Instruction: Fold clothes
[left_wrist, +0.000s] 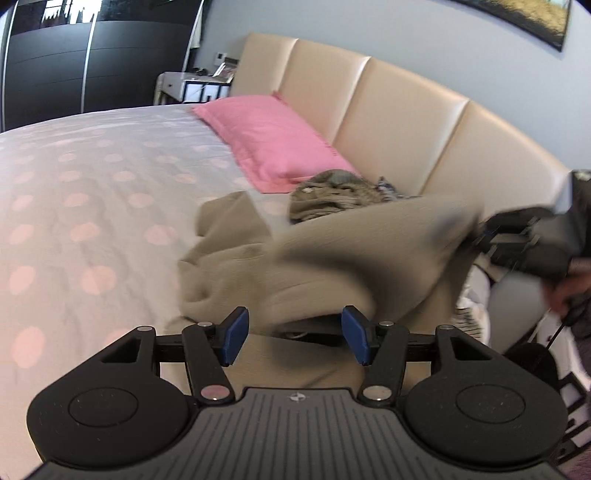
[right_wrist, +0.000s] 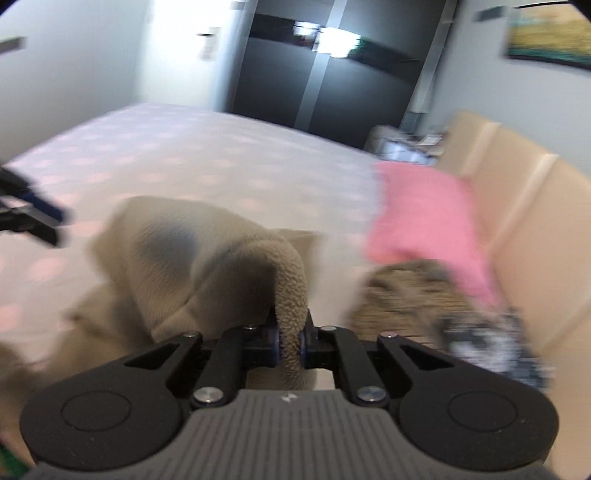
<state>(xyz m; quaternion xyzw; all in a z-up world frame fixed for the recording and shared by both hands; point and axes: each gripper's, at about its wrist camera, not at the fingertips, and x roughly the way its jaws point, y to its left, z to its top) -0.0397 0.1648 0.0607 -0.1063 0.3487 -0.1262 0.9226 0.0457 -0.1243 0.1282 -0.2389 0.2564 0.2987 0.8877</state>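
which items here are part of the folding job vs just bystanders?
In play:
- beige fleece garment
- right gripper, shut on a fold of it
- left gripper, open, at its near edge
- heap of other clothes

Bystanders:
- pink pillow
- headboard
- dotted bedspread
- wardrobe

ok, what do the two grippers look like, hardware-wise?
Both match: the left gripper and right gripper have black linkage fingers with silver pivot pins, blue pads, two round black housings, and a grey ribbed body with a small emblem.
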